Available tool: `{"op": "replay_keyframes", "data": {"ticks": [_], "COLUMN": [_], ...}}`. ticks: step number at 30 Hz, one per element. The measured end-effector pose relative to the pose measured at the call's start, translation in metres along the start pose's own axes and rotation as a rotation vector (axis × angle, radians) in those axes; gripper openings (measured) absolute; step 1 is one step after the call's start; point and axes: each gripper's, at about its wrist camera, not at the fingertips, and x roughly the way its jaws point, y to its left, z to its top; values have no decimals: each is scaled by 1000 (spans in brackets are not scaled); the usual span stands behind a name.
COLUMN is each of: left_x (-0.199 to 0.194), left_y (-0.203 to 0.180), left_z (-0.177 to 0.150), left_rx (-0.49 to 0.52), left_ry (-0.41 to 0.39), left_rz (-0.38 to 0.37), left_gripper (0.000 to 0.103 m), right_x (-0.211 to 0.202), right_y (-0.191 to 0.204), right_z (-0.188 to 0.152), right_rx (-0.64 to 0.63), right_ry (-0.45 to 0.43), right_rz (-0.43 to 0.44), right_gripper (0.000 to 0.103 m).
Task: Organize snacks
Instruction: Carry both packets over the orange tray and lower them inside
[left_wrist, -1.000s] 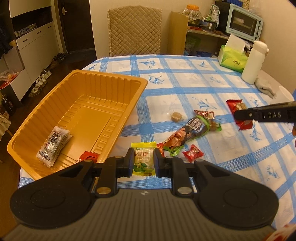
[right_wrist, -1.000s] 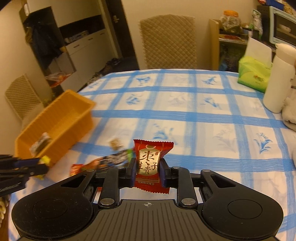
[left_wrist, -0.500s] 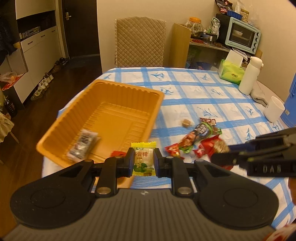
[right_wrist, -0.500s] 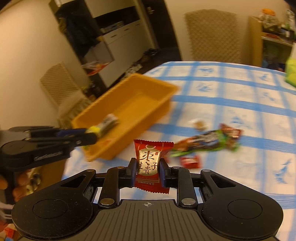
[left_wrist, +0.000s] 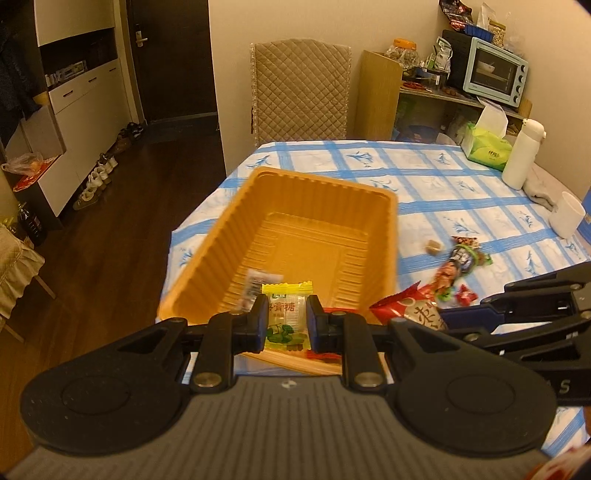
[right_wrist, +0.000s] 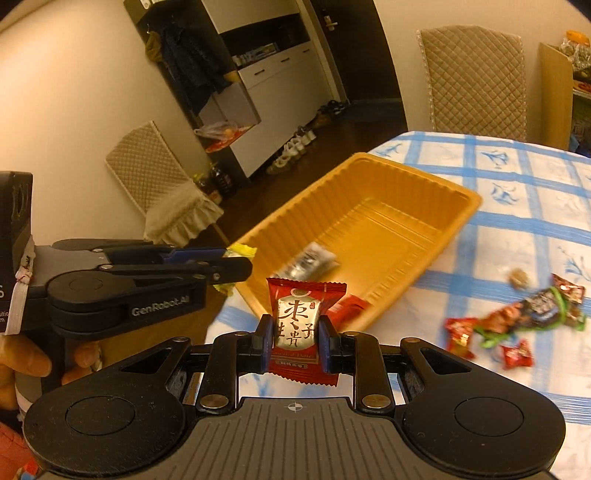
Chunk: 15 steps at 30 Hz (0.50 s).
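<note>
1. Low in the middle of the left wrist view, the left gripper (left_wrist: 287, 320) is clamped on a yellow-and-green candy packet (left_wrist: 286, 317), jaws closed snug against its two sides, right at the near rim of the orange tray (left_wrist: 236, 218).

2. Over in the right wrist view, the right gripper (right_wrist: 292, 339) pinches a red jujube candy packet (right_wrist: 298, 325) upright between its closed jaws, and it hangs just short of the tray's near corner.

3. Both grippers sit close together; the left one shows at centre left of the right view, yellow wrapper poking from its tip.

4. Already banked in the tray: a silvery grey packet (right_wrist: 312, 261) on the floor, and a small red packet (right_wrist: 347, 307) low at the near end.

5. Left to collect, at right of both views on the blue-checked tablecloth (left_wrist: 436, 184): a long brown-and-green snack bar (left_wrist: 456, 264), a few small red candies (right_wrist: 517, 353), and a little tan sweet (left_wrist: 433, 246).

6. My read: roughly halfway. Two in, two about to drop, a small cluster yet to fetch.

7. Next call, I'd judge: carry both packets over the rim, then let go.
</note>
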Motion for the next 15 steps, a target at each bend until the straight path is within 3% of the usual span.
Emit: {"op": "replay_keyframes", "data": {"ticks": [6, 15], "left_x": [15, 48], "left_y": [24, 41], "left_z": [9, 29], "left_rx": [25, 59], "left_ry": [4, 17], "left_rz": [-23, -75], "left_gripper": [19, 19], "right_x": [30, 63], "right_y": [14, 5], "right_z": [11, 26], "right_rx": [31, 74], "right_ry": [-9, -27], "right_rz": [-51, -175], "right_gripper": [25, 25]}}
